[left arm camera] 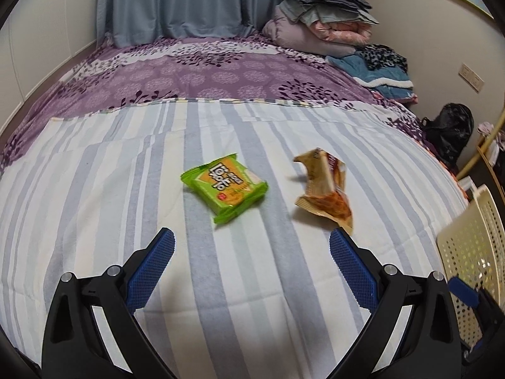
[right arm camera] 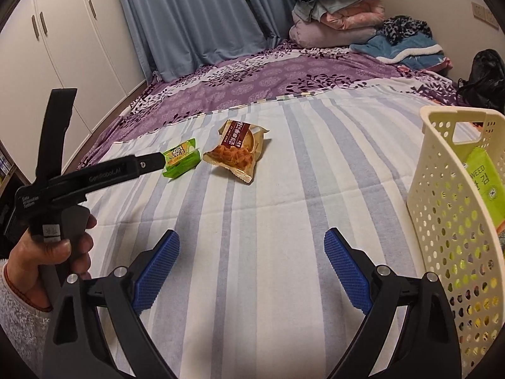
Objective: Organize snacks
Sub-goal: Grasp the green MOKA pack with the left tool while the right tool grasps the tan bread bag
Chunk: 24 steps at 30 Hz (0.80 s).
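A bed (left arm camera: 252, 284) is seen to fill most of both views, covered near the cameras by a blue and cream striped sheet (right arm camera: 268, 221) and farther back by a purple flowered cover (left arm camera: 205, 75). Behind the bed, blue curtains (right arm camera: 189, 15) are hung, and white cupboard doors (right arm camera: 63, 31) are seen along the wall in the right wrist view. A pile of folded bedding (left arm camera: 322, 22) is stacked at the far right corner of the bed, with a blue garment (right arm camera: 407, 50) lying beside it and a black bag (left arm camera: 448, 129) set past the bed's edge. A cream perforated basket (right arm camera: 454, 221) is stood on the striped sheet at the right, and a green seaweed packet (right arm camera: 483, 183) is held upright inside it. The left tool (left arm camera: 252, 246) is pointed down at the sheet with its blue pads well apart and nothing between them; in the right wrist view it is shown gripped by a hand (right arm camera: 60, 252) in a grey sleeve. The right tool (right arm camera: 252, 246) is likewise held over bare sheet, its pads spread wide and nothing caught between them, with the basket just beside its right finger. Two snacks are left lying in the middle of the striped sheet, near each other but not touching: a crumpled brown and orange snack bag (left arm camera: 328, 189), and to its left a smaller green snack pack (left arm camera: 225, 186), which lies ahead of the left tool's fingers and apart from them.
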### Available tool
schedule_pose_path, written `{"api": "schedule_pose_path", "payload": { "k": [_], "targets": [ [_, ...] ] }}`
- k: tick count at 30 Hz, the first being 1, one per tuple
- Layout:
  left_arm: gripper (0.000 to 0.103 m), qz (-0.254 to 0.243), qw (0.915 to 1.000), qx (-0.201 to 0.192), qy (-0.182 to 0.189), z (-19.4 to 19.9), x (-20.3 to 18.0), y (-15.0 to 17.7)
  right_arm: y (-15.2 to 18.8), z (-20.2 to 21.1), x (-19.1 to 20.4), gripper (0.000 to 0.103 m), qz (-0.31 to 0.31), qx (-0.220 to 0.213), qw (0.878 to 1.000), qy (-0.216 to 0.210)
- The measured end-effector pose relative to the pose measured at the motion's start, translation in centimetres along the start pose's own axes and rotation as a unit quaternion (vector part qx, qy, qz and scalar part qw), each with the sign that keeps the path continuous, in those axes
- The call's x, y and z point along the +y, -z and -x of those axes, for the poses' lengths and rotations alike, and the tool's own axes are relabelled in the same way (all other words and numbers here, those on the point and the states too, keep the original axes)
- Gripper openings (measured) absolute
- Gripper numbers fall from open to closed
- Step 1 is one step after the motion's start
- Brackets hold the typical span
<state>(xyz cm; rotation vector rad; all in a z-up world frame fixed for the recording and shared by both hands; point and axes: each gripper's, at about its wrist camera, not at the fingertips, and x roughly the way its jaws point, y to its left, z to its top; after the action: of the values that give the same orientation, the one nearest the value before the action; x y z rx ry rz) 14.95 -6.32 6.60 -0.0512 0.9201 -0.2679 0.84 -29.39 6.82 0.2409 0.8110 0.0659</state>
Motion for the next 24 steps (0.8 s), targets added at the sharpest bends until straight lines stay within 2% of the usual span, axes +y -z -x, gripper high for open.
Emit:
{"api": "schedule_pose_path", "payload": {
  "k": [5, 15, 24],
  "targets": [
    [0.1, 0.059, 0.9981, 0.017, -0.001, -2.8, 2.1, -1.6, -0.2, -1.1, -0.5, 0.092, -0.005, 0.005, 1.0, -0.004],
    [0.1, 0.113, 0.9928, 0.037, -0.015, -8.0, 3.2, -4.5, -0.7, -2.8, -1.9, 0.092, -0.021, 0.009, 1.0, -0.003],
    [0.1, 0.116, 0.991, 0.054, -0.039, -11.7, 3.0, -5.6, -1.0, -4.2, -2.3, 0.092, -0.024, 0.016, 1.0, -0.002]
  ]
}}
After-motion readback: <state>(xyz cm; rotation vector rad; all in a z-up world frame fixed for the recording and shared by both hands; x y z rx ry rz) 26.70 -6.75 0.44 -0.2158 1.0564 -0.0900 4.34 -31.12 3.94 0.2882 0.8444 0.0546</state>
